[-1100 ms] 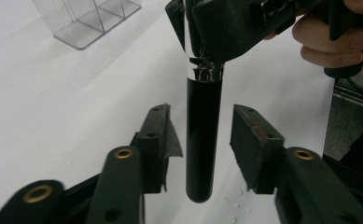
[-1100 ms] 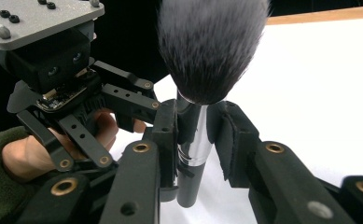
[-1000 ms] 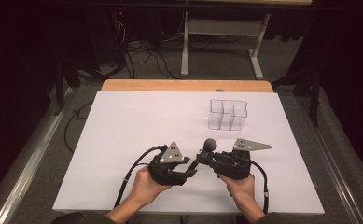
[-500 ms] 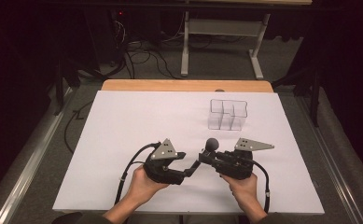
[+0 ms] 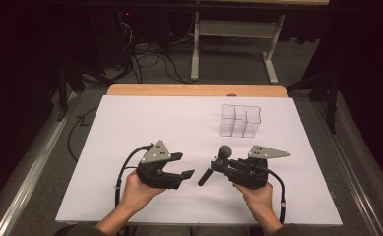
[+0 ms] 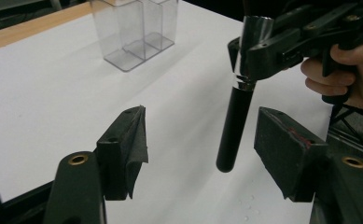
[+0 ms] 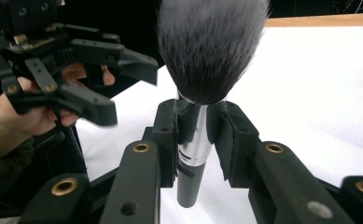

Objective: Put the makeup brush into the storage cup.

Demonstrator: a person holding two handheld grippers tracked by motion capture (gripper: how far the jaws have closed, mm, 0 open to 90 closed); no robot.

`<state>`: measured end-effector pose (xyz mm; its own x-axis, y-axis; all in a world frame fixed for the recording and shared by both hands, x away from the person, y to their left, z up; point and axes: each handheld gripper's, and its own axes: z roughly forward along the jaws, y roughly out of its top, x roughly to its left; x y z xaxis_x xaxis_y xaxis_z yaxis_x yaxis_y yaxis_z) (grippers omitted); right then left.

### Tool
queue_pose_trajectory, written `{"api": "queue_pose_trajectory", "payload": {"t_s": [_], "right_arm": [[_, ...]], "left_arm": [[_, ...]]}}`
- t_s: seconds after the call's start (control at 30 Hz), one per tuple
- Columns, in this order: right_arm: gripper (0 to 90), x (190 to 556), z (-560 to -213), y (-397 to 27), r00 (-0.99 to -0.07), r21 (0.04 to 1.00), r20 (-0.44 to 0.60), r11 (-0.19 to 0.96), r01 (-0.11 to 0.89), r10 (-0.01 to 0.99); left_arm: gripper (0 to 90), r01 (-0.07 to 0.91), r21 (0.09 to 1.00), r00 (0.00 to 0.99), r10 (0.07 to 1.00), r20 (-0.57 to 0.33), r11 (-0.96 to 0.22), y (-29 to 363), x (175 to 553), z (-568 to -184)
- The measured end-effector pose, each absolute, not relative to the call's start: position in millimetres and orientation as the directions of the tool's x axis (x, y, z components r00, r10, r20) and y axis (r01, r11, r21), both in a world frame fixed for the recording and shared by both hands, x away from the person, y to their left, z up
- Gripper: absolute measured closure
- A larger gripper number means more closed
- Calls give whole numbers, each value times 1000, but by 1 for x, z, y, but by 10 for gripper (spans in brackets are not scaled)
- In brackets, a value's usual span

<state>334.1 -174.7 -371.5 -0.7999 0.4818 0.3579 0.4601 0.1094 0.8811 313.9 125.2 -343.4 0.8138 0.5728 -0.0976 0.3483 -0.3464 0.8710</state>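
- Makeup brush [image 5: 214, 166] hanging over the white table [image 5: 130, 128], clamped at the silver ferrule by the right gripper [image 5: 213, 167], bristles up.
- Left gripper [image 5: 183, 165] just been opening, jaws wide, handle between them, untouched.
- Clear divided organizer [image 5: 240, 120] sitting farther back, looking empty.

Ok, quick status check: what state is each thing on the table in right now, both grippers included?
Makeup brush: off the table, clamped at its silver ferrule, bristles up, handle hanging down toward the left gripper.
Right gripper: shut on the makeup brush.
Left gripper: open, its jaws have just been opening, brush handle between the fingers but untouched.
Clear compartment organizer: upright on the white table, empty as far as visible.
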Motion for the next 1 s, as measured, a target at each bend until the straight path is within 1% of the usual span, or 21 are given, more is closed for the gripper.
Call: {"api": "queue_pose_trajectory", "payload": {"t_s": [0.47, 1.0], "right_arm": [[730, 334, -371, -176, -797, 880, 354, 114, 461, 490], [730, 335, -371, -176, -795, 876, 355, 120, 466, 492]], "left_arm": [[331, 361, 894, 759, 640, -117, -265, 162, 314, -339], [329, 367, 909, 676, 729, -113, -200, 203, 314, -338]]}}
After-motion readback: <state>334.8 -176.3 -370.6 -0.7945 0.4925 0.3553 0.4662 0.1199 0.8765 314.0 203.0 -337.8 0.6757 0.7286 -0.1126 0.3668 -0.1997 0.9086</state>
